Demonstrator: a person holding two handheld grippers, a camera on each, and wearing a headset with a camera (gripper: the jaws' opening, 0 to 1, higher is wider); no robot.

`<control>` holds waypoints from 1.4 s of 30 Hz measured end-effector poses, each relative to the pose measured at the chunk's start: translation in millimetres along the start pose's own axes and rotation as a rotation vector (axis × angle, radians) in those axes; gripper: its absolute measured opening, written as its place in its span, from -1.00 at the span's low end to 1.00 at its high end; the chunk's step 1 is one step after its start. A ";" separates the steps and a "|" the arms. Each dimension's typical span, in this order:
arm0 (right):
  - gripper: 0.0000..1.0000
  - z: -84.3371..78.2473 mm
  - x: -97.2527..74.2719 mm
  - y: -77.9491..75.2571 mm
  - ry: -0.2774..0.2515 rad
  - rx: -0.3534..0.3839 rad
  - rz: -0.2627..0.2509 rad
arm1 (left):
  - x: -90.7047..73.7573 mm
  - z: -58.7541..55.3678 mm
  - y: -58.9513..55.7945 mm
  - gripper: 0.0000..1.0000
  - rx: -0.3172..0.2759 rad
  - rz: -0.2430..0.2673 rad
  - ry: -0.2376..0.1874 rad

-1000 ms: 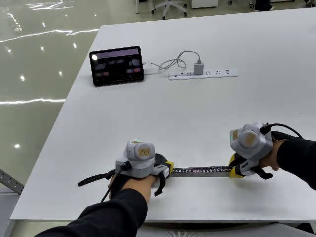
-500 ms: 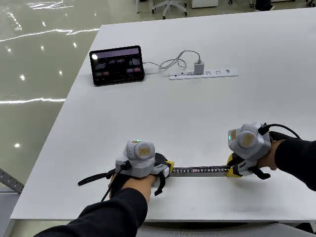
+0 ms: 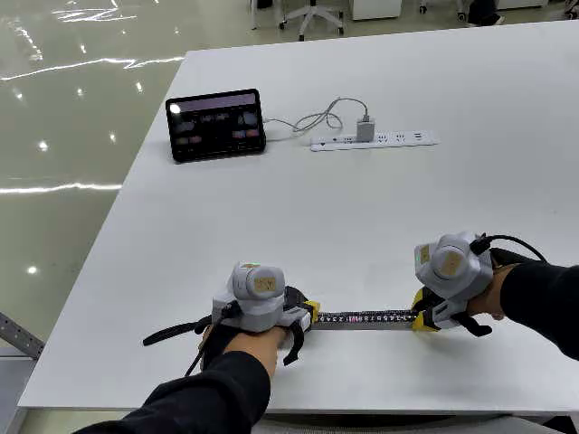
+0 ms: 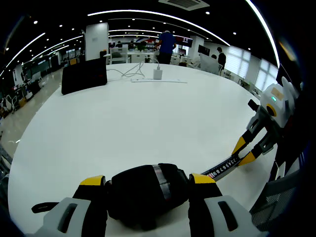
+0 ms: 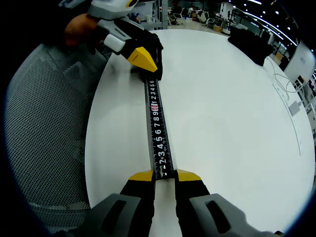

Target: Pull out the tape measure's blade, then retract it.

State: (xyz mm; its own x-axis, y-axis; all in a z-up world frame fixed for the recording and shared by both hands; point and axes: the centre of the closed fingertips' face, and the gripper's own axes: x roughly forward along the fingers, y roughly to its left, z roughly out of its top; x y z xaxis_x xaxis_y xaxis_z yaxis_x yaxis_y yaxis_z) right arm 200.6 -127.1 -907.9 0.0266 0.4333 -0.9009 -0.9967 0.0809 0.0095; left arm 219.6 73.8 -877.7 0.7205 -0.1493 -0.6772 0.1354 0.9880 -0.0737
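Because the case (image 3: 292,297) must stay put while the tape runs, the head view has your left gripper (image 3: 303,312) clamped on it near the front edge of the table (image 3: 362,208). The blade (image 3: 366,317) lies flat along the tabletop to your right gripper (image 3: 419,320), which pinches its far end. The tablet (image 3: 217,124) and power strip (image 3: 373,140) sit well apart at the far side, out of the blade's line.

In the left gripper view, your two yellow-tipped jaws press on either side of the black case, holding it low on the table so the blade leaves it sideways toward the other gripper.

In the right gripper view, your jaws are closed on the blade right at its tip, with the printed numbers running straight away to the case. Holding the very end keeps the blade taut and level, which I judge lets you feed it back under control rather than letting it snap in.

Against the earlier head views, the camera has dipped slightly. Even allowing for that, your right gripper appears to have eased a little toward the case, so the exposed blade looks a touch shorter. The left gripper has not moved.
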 end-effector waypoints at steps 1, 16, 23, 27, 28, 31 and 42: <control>-0.78 0.5 0.3 0.2 0.000 0.001 0.000 | 0.1 0.0 0.0 0.25 0.000 0.000 0.000; -0.79 11.0 5.5 3.6 -0.008 -0.008 0.007 | 0.2 0.1 0.2 0.25 -0.001 -0.001 0.001; -0.79 12.9 6.7 3.8 -0.013 -0.008 0.006 | -0.1 0.0 0.1 0.25 -0.002 0.000 0.001; -0.79 14.8 7.8 4.5 -0.014 -0.010 0.004 | -0.1 0.1 0.2 0.25 -0.002 0.000 0.001; -0.79 15.1 7.7 5.0 -0.014 -0.011 0.004 | -0.1 0.1 0.2 0.25 -0.002 0.000 0.001; -0.79 16.2 7.8 4.8 -0.018 -0.010 0.004 | -0.2 0.1 0.3 0.25 -0.002 0.000 0.001; -0.79 20.3 9.4 5.7 -0.027 -0.011 0.001 | -0.1 0.3 0.4 0.26 -0.003 0.000 -0.002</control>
State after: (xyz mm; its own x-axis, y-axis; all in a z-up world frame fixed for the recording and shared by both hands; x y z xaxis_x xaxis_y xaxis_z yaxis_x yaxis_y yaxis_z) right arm 196.7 -104.3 -907.5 0.0274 0.4578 -0.8886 -0.9975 0.0704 0.0055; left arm 219.7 74.2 -877.5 0.7217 -0.1489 -0.6760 0.1332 0.9882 -0.0755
